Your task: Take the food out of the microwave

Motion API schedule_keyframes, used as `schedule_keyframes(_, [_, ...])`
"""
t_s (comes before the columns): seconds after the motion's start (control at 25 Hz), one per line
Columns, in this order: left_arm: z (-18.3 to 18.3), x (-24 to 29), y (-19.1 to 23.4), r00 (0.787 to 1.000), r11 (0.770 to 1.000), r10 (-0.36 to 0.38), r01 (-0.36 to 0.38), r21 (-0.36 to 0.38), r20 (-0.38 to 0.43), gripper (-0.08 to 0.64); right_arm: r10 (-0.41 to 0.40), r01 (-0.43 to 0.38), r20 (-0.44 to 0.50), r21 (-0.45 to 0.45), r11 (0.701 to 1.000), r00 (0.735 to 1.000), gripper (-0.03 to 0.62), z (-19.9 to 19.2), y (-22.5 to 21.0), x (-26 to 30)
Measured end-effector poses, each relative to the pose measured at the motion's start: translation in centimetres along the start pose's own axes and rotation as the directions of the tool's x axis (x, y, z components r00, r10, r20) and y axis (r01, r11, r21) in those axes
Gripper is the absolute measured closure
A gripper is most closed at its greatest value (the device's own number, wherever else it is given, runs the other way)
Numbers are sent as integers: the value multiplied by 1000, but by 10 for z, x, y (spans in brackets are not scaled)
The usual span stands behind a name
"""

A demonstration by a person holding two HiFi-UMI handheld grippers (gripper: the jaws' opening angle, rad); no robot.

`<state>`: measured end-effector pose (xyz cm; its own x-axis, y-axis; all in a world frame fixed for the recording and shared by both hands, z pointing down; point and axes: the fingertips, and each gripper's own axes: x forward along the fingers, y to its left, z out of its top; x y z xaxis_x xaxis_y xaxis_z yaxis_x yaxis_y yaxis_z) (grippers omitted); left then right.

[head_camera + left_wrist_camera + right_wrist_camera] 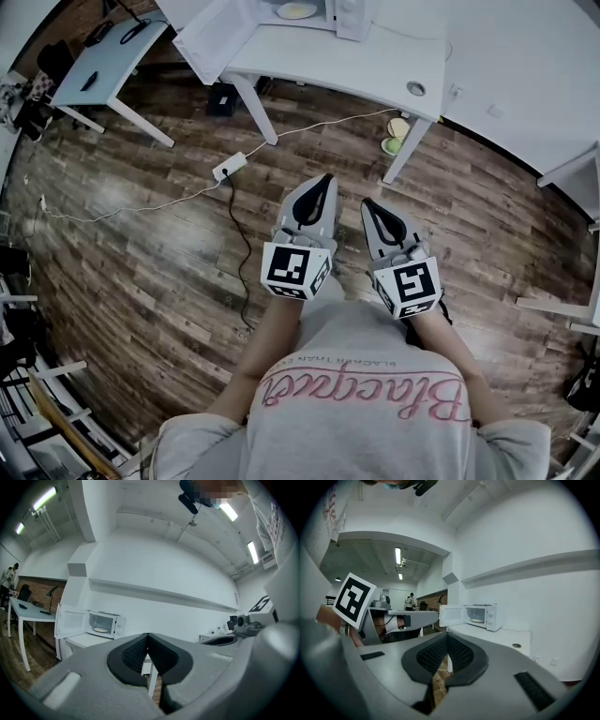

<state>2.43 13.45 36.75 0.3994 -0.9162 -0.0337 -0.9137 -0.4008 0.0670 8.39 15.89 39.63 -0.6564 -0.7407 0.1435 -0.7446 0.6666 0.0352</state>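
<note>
Dark wood floor [141,234] fills the head view, with a white table [375,66] along the far edge. On the table sits a white microwave [319,11], its door [211,37] swung open to the left and pale food [297,10] inside. A person stands well back from it, holding the left gripper [324,180] and right gripper [367,202] side by side, both pointing toward the table. A cable [234,216] crosses the floor between.

Left gripper view: the jaws are pressed together with nothing between them. Beyond them the microwave [105,623] lies ahead and to the left, well apart, with the food [100,630] showing through the open front. White walls rise behind it and strip lights run overhead.

Right gripper view: these jaws also meet at the tips, empty. The microwave [480,616] sits ahead and slightly right, food [476,620] inside. The left gripper [433,617] shows alongside.

By my reading, the food lies straight ahead of both tools, and the left one looks more in line with the opening. Either must part its jaws before taking the food.
</note>
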Motion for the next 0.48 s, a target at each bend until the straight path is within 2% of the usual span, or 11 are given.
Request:
schedule_keyframes(0.2, [4,12,35,1000,999,-27,27,17,-13,554,-32,29,67,44,999,997,583,23,-2,40])
schedule_keyframes(0.48, [7,30,76,997,997,-73,74,23,-21,554,-47,44,65,60,997,997,583,33,6,90])
